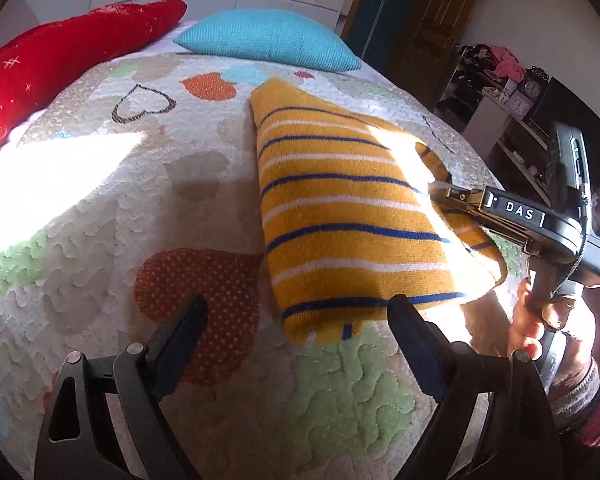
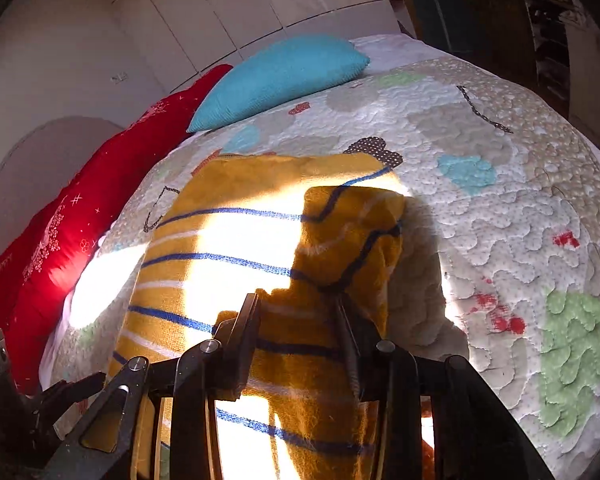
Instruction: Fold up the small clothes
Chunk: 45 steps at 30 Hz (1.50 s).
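A small mustard-yellow sweater (image 1: 340, 216) with blue and white stripes lies folded on the quilted bedspread (image 1: 112, 200). My left gripper (image 1: 296, 312) is open and empty, just in front of the sweater's near edge. My right gripper (image 1: 440, 192) comes in from the right and pinches the sweater's right side, lifting a flap. In the right wrist view the right gripper (image 2: 296, 300) has its fingers closed on a bunched fold of the sweater (image 2: 220, 240), which drapes between the jaws.
A teal pillow (image 1: 268, 40) and a red pillow (image 1: 60, 60) lie at the head of the bed. Shelves with a clock (image 1: 532, 88) and clutter stand off the right side. Strong sunlight falls across the bedspread.
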Available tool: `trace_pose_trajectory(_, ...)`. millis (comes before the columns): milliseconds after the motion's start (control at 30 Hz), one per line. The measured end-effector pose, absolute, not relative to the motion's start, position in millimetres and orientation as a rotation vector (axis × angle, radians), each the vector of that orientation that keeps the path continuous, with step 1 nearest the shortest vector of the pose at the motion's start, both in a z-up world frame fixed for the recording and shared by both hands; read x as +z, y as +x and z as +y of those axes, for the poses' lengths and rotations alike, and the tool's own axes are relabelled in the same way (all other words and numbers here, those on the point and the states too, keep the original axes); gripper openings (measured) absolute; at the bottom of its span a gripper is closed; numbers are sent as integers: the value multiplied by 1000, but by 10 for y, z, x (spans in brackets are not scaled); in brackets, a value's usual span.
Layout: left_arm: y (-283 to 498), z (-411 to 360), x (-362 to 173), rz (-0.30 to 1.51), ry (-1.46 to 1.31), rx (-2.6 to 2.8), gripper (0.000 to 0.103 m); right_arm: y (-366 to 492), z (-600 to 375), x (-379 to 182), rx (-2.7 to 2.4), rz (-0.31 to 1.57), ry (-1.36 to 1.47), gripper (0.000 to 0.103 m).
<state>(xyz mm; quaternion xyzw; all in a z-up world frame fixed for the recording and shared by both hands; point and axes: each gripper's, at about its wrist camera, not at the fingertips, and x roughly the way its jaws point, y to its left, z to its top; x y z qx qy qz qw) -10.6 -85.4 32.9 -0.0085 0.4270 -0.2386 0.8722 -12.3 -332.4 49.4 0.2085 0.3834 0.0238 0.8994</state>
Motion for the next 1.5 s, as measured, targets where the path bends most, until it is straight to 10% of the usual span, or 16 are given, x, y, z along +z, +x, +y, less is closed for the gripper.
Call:
trace_pose_trajectory(533, -1100, -231, 1314, 325, -3, -191, 103, -1261, -3199, 498, -27, 715, 474, 47)
trace_pose_trajectory(1500, -1106, -665, 842, 576, 121, -306, 103, -822, -3080, 400, -8, 727, 488, 53)
